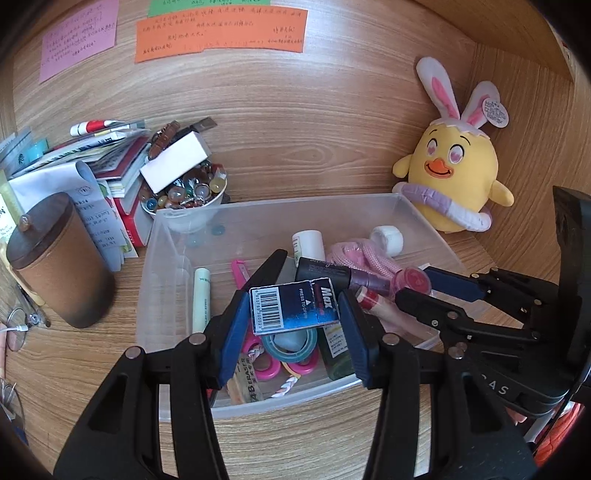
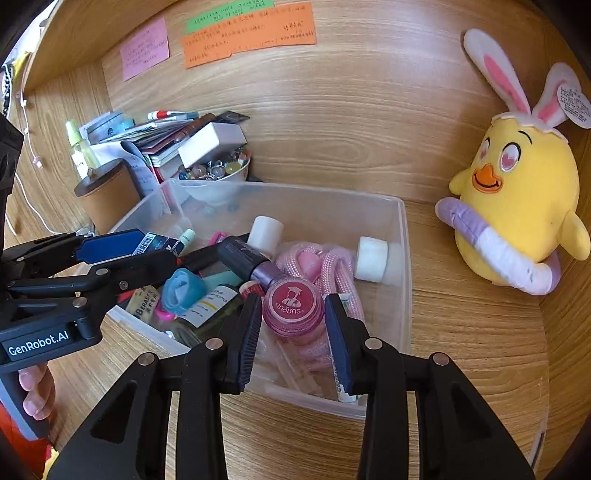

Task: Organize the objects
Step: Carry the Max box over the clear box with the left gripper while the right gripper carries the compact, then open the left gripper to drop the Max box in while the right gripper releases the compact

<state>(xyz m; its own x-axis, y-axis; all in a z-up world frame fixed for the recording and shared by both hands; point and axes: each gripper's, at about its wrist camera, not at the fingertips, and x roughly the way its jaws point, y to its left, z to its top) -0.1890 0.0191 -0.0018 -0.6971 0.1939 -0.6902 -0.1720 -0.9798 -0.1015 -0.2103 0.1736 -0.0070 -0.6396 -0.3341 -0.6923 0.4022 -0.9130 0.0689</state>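
Left tool point(image 1: 294, 314) is closed on a small blue staple box point(image 1: 293, 308), both pads pressed against its short sides, barcode face up; the box is held above the near half of the clear plastic bin point(image 1: 162, 236). Right tool point(image 2: 291, 325) is closed on a round pink jar point(image 2: 292, 306) with a printed lid, pads touching its sides, the jar sitting low over the right half of the bin point(image 2: 402, 258). Whether the jar rests on the contents beneath cannot be told. Below the staple box lie a roll of teal tape point(image 1: 291, 345), pink-handled scissors point(image 1: 267, 367), an eraser point(image 1: 245, 380) against the near wall, and a pale green marker point(image 1: 201, 299) along the left side. Mid-bin holds a dark tube with a purple band point(image 2: 247, 264), a coil of pink rope point(image 2: 332, 266), and two white rolls point(image 2: 371, 258), one toward the far right corner. The bin stands on the wooden counter point(image 1: 295, 435). Just behind its far left corner sits a white bowl of glass beads point(image 1: 188, 199) with a white box point(image 1: 173, 162) lying across its rim, beside a pile of books and papers point(image 1: 107, 162). A brown lidded canister point(image 1: 59, 258) stands left of the bin. A yellow plush chick with rabbit ears point(image 2: 517, 206) leans in the far right corner. Pink, green and orange notes point(image 1: 221, 35) are stuck to the back panel.
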